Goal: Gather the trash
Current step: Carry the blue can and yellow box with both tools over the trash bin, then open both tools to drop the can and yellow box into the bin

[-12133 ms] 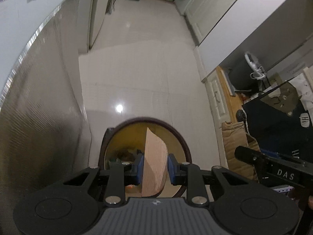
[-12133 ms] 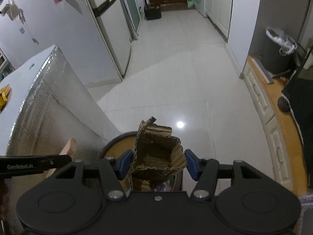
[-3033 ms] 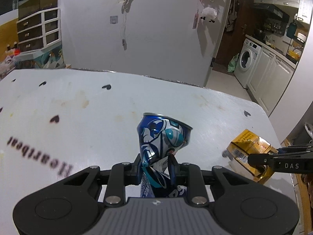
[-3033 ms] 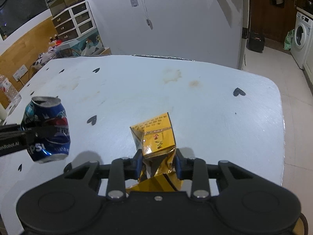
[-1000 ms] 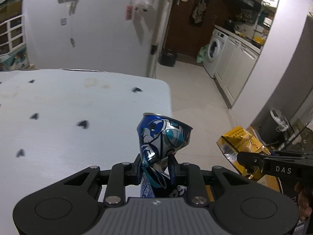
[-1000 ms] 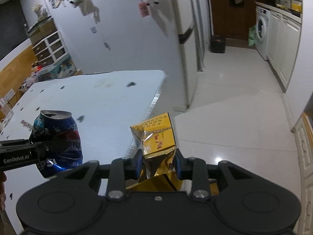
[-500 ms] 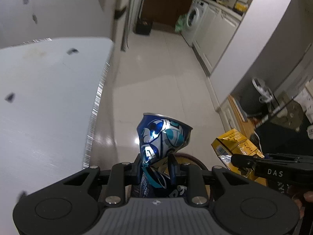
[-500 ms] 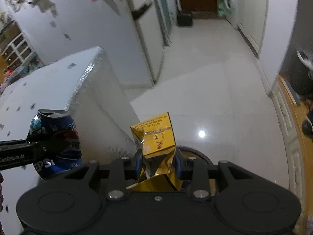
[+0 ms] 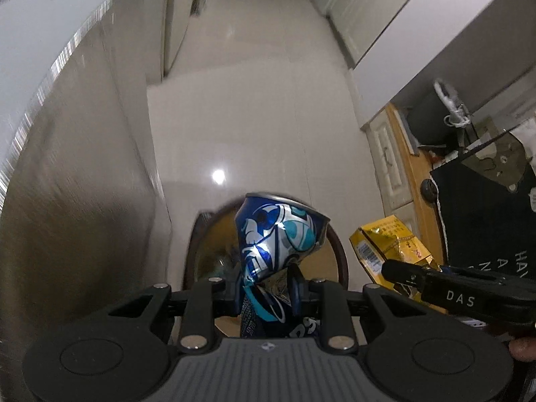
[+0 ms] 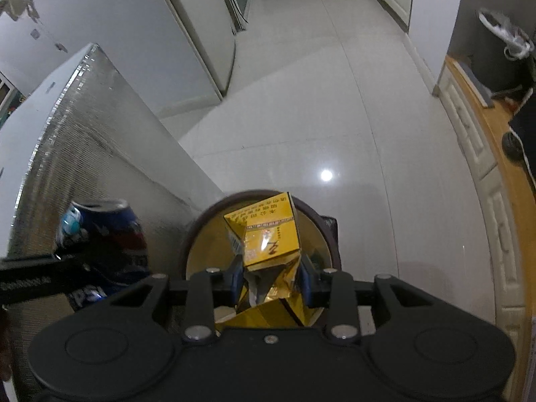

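The left tongs (image 9: 264,288) are clamped on a crushed blue Pepsi can (image 9: 278,234), held above the open mouth of a round, dark-rimmed trash bin (image 9: 338,251) standing on the pale tiled floor (image 9: 254,100). Just to their right, the right tongs (image 10: 270,281) are clamped on a crumpled yellow carton (image 10: 268,234), also held over the bin. The silver-sided counter (image 10: 87,154) stands close on the left.

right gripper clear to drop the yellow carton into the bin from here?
Probably yes. The right gripper holds the yellow carton directly over the round bin opening, nothing between them. The left gripper with its crushed Pepsi can sits off to the side.
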`<action>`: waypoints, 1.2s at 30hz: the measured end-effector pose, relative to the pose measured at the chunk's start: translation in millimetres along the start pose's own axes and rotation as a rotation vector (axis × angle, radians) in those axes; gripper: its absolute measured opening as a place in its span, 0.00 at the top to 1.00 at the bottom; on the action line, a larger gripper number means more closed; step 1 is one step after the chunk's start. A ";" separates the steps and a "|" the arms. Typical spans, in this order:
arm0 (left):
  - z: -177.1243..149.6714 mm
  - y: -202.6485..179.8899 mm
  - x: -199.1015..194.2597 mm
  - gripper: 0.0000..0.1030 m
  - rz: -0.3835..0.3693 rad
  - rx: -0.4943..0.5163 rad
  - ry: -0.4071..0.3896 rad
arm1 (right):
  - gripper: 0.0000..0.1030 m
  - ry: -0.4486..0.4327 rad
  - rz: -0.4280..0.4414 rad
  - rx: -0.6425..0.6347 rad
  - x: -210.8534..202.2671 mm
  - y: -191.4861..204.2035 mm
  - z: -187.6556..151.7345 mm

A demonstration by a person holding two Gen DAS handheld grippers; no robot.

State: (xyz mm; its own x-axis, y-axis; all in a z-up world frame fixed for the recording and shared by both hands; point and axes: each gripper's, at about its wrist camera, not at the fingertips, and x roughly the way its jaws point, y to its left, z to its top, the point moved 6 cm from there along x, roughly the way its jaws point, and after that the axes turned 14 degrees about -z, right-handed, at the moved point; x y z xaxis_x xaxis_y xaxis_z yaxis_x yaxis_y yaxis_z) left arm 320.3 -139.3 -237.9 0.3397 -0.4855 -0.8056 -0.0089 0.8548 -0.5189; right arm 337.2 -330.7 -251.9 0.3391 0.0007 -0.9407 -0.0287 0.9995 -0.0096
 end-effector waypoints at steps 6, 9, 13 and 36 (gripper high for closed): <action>-17.8 15.4 35.6 0.73 0.022 -0.149 0.048 | 0.67 0.032 -0.004 -0.010 19.7 -5.0 0.9; -25.0 21.3 49.5 0.73 0.029 -0.196 0.062 | 0.67 0.039 -0.005 -0.019 25.2 -4.8 2.9; -32.7 33.8 68.2 0.73 0.019 -0.292 0.051 | 0.67 0.041 -0.005 -0.031 32.3 -4.8 4.8; -38.3 46.2 82.6 0.52 0.119 -0.199 0.088 | 0.40 0.052 0.076 -0.046 81.6 10.0 17.7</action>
State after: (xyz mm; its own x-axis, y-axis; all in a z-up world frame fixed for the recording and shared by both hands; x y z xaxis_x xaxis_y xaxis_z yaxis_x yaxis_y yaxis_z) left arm 311.9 -147.0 -339.3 0.2420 -0.4051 -0.8817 -0.2317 0.8583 -0.4579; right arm 381.2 -320.1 -322.8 0.2847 0.0737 -0.9558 -0.0961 0.9942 0.0481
